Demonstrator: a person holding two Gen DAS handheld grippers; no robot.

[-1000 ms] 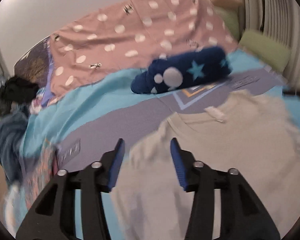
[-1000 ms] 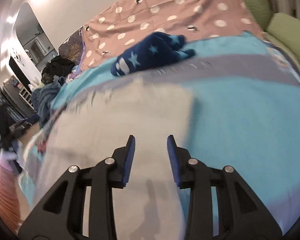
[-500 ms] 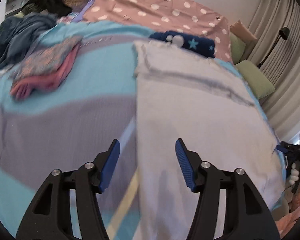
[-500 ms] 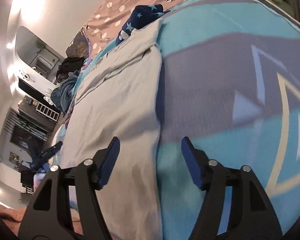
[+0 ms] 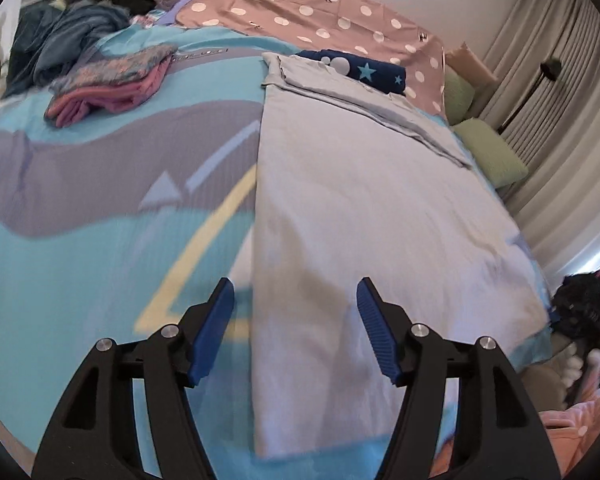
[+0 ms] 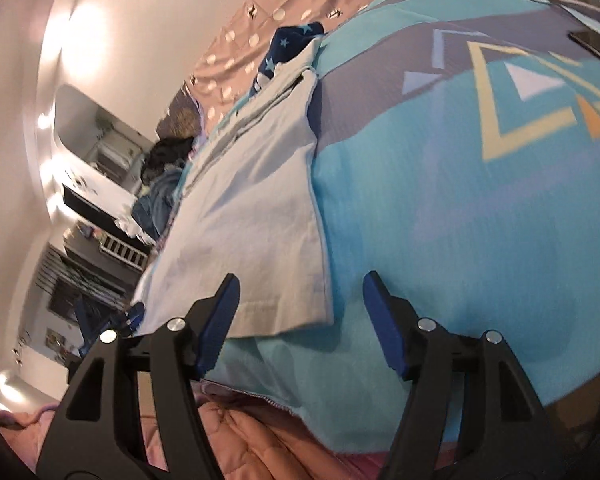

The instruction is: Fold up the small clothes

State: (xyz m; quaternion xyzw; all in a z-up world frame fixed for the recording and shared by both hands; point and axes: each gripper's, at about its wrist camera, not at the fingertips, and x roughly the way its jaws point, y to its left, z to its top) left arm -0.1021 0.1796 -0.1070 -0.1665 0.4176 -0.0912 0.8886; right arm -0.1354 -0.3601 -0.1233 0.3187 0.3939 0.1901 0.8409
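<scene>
left wrist view: we go first here
left gripper (image 5: 296, 330): jaws spread, nothing pinched; they have just been opening, pads apart over the cloth's near left edge
pale garment (image 5: 364, 216): we see it lying flat on the bed, long and narrow, far end folded over in a band
bedspread (image 5: 84, 248): turquoise and grey, yellow line pattern, under the garment
navy star cloth (image 5: 360, 70): just beyond the garment's far end
pink folded pile (image 5: 108, 88): far left on the bed, well apart from the garment
dotted pink sheet (image 5: 300, 12): at the head of the bed
green pillow (image 5: 488, 152): right edge of the bed, near the curtains (image 5: 560, 120)

right wrist view: next
right gripper (image 6: 300, 324): jaws spread, empty; we note no recent change in width
pale garment (image 6: 260, 208): left of centre, its near right corner lies just ahead of the left pad, not touching as far as we can tell
bedspread (image 6: 460, 220): fills the right half
navy star cloth (image 6: 292, 48): beyond the far end
pink quilted fabric (image 6: 240, 432): below the bed edge
</scene>
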